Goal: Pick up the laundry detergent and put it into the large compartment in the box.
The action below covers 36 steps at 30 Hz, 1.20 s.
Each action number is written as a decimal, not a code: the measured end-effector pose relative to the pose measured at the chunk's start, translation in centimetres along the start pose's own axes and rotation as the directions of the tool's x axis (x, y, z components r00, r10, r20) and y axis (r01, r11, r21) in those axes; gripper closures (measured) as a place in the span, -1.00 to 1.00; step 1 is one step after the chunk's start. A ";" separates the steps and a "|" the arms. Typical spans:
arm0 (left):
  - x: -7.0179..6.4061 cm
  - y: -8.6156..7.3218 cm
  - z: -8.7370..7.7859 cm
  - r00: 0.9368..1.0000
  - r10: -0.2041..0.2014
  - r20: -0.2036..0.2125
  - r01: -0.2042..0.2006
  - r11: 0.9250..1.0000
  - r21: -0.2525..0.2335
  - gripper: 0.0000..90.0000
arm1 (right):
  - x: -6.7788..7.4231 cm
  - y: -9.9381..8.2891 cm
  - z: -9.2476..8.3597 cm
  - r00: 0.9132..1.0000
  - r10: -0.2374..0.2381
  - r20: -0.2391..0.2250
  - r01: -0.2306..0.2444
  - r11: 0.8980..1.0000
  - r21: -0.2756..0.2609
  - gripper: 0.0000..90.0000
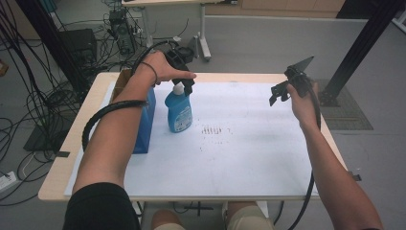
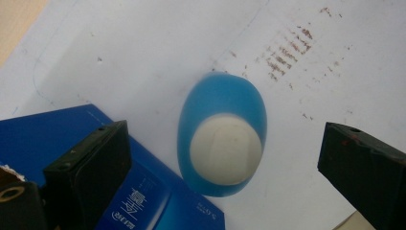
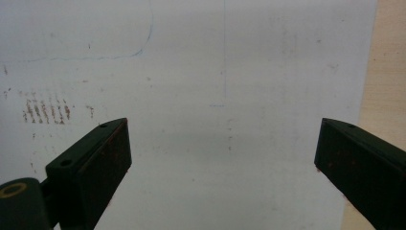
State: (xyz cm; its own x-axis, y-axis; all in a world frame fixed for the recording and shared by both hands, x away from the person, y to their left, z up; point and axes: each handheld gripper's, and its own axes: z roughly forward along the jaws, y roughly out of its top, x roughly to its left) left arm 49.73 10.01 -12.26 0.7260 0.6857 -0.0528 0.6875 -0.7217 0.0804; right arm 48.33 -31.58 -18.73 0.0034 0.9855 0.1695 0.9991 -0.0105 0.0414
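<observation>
From the high view, the left gripper [image 1: 184, 79] is hovering over the blue bottle [image 1: 179, 111], which is standing upright just beside the blue box [image 1: 144, 125] at the sheet's ten o'clock corner. The left gripper view is looking straight down on the white cap [image 2: 226, 149] sitting between wide-spread jaws (neither is touching it). The right gripper [image 1: 282, 91] is hanging at two o'clock, its jaws wide over the bare white sheet [image 3: 230, 96].
</observation>
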 end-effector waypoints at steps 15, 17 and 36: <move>0.3 -0.3 3.1 0.999 0.045 0.011 -0.045 0.999 -0.010 -0.89 | 0.0 0.2 0.1 1.000 0.000 0.002 0.000 1.000 0.002 -0.88; 0.4 -0.4 3.5 0.999 0.042 0.018 -0.041 0.999 -0.017 -0.89 | 0.0 0.2 0.1 1.000 0.000 0.002 0.000 1.000 0.002 -0.88; -0.1 -0.1 5.6 0.998 0.064 0.003 -0.064 0.998 0.015 -0.87 | -0.2 0.3 0.1 1.000 -0.003 0.003 0.003 1.000 0.002 -0.88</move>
State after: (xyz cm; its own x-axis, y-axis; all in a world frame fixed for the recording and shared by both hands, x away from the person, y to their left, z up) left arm 49.65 9.46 -17.79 0.7685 0.6379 -0.0501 0.6398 -0.7655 0.0683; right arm 48.67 -31.73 -18.89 0.0006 0.9861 0.1662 0.9992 -0.0073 0.0399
